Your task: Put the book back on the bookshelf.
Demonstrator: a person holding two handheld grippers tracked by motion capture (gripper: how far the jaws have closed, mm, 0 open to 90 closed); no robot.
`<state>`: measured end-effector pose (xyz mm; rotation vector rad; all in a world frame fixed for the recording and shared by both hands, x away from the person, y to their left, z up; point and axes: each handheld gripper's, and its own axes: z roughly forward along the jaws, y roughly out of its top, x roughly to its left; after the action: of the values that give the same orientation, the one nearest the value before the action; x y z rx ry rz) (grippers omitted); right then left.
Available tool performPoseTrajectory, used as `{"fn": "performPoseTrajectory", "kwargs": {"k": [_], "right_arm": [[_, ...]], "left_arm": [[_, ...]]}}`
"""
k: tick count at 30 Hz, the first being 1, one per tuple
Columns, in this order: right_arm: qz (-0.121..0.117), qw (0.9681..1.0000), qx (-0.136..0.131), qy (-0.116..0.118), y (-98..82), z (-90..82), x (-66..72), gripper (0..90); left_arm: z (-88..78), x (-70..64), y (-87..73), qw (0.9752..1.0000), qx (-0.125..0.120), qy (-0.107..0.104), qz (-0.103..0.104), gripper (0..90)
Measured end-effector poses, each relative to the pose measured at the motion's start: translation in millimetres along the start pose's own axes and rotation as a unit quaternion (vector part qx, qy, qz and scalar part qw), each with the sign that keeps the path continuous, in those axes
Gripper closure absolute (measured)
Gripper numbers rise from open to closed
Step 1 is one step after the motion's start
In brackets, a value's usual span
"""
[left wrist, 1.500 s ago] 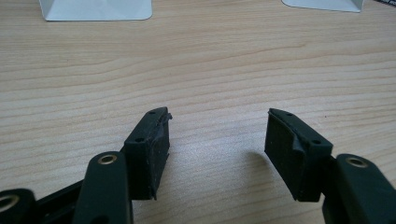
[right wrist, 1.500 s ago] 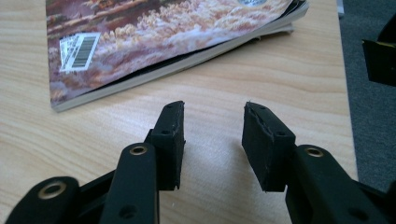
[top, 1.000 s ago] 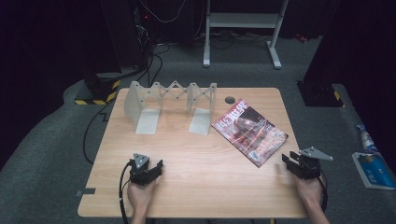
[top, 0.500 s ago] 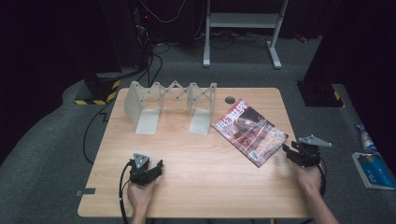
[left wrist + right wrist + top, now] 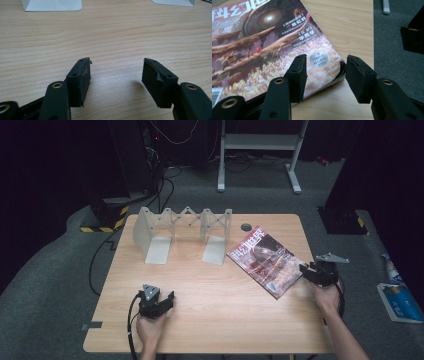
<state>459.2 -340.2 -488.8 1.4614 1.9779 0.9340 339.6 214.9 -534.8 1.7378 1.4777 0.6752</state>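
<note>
Right tongs stand with their jaws well apart and have just been opening wider; in the right gripper view the near corner of the magazine lies between and under the pads, but neither pad presses on it. Left tongs rest near the front edge of the tabletop, jaws apart over bare wood, nothing between them.

The magazine lies flat and askew on the right half of the tabletop, cover up, its near corner almost at the right edge. It touches neither plate of the rack — a pale metal expanding book rack standing empty at the back left. By my reading the work is at its very start: the magazine is approached but not gripped, not lifted, and if it is meant for the rack, the whole carry and the slotting-in are left.

Underneath is light wood-grain, clean, with a round cable hole near the back. Around it lies grey carpet in a dark room — cables, a white stand's legs and a hazard-striped box behind.
</note>
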Motion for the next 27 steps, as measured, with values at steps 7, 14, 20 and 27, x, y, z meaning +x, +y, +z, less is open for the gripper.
{"fn": "performPoseTrajectory", "kwargs": {"k": [7, 14, 20, 27], "right_arm": [[-0.021, 0.9994, 0.024, -0.012, 6.8, 13.8, -2.0, 50.7], [-0.011, 0.9995, 0.029, -0.008, 9.9, 25.1, -3.6, 50.4], [0.015, 0.9992, 0.038, 0.004, 9.6, 35.5, -10.5, 49.6], [0.030, 0.9984, 0.043, 0.022, 7.6, 38.4, -15.8, 49.9]], "left_arm": [[-0.1, 0.3, -0.1, 1.0000, -0.001, 0.002, -0.003, 39.7], [-0.2, 0.3, -0.1, 1.0000, -0.001, 0.002, -0.003, 39.6], [-0.1, 0.1, -0.1, 1.0000, 0.000, 0.002, -0.002, 39.5], [0.0, -0.6, -0.1, 1.0000, 0.000, 0.004, -0.001, 39.5]]}}
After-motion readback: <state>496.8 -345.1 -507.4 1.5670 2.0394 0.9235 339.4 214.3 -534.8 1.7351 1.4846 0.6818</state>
